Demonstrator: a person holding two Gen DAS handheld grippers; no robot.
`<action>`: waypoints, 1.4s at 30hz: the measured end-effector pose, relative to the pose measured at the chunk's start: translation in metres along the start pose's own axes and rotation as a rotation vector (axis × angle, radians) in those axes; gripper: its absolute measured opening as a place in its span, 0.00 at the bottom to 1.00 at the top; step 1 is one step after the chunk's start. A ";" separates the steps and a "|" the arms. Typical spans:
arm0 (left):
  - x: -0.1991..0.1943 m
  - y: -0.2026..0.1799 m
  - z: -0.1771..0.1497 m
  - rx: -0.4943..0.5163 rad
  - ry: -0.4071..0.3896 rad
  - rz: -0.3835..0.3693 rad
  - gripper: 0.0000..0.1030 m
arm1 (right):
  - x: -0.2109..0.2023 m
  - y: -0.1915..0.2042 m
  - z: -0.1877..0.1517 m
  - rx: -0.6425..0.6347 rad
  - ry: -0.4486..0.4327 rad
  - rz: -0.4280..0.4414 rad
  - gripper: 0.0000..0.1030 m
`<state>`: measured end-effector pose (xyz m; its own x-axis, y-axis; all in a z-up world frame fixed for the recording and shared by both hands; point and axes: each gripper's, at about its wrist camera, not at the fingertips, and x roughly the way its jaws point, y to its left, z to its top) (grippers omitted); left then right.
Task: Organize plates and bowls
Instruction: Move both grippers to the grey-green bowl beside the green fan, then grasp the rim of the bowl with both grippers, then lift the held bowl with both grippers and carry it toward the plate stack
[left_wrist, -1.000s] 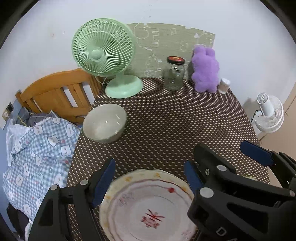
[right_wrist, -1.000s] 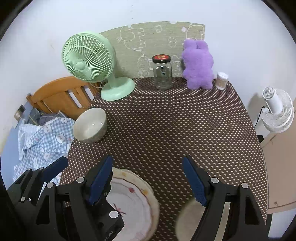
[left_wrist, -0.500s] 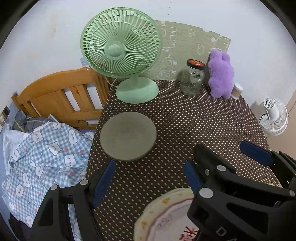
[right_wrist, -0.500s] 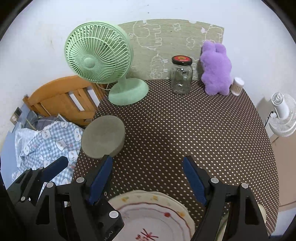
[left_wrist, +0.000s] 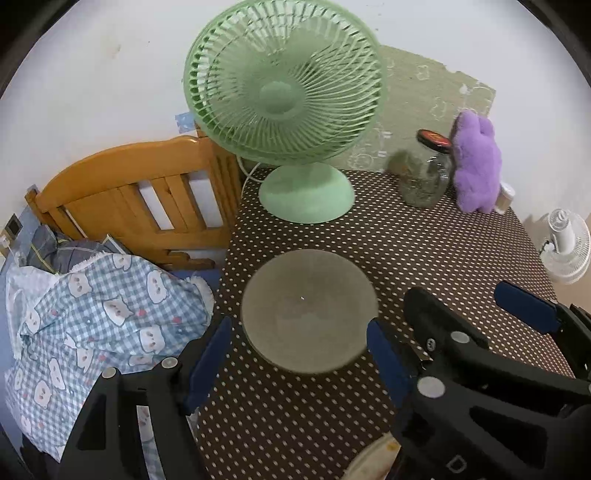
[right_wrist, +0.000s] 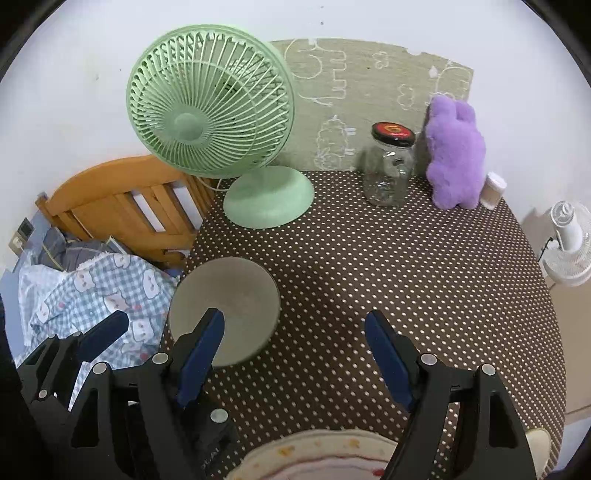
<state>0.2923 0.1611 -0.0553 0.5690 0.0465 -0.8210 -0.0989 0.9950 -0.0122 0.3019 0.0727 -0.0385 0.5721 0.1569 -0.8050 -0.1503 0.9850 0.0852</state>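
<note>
Brown dotted tablecloth carries your grey bowl near its left edge, dead ahead of your left gripper, wide open, empty, nearer than your right gripper, also open, over the plate.

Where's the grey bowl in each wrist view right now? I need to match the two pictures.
Left wrist: the bowl sits at centre, just ahead of the open left gripper, between its fingertips.
Right wrist: the bowl is lower left, partly behind the right gripper's left finger.
Shared landmark: the green fan stands behind the bowl at the table's back edge in both views.
</note>
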 end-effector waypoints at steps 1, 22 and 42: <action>0.003 0.002 0.001 -0.002 0.001 0.000 0.73 | 0.003 0.001 0.001 0.003 0.001 0.001 0.79; 0.083 0.037 0.001 -0.030 0.085 0.017 0.40 | 0.101 0.025 0.008 0.020 0.104 -0.016 0.38; 0.096 0.043 0.001 -0.031 0.112 -0.002 0.23 | 0.117 0.030 0.009 0.012 0.136 -0.062 0.26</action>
<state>0.3437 0.2083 -0.1341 0.4742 0.0327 -0.8798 -0.1238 0.9919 -0.0299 0.3721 0.1216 -0.1250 0.4658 0.0852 -0.8808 -0.1075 0.9934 0.0392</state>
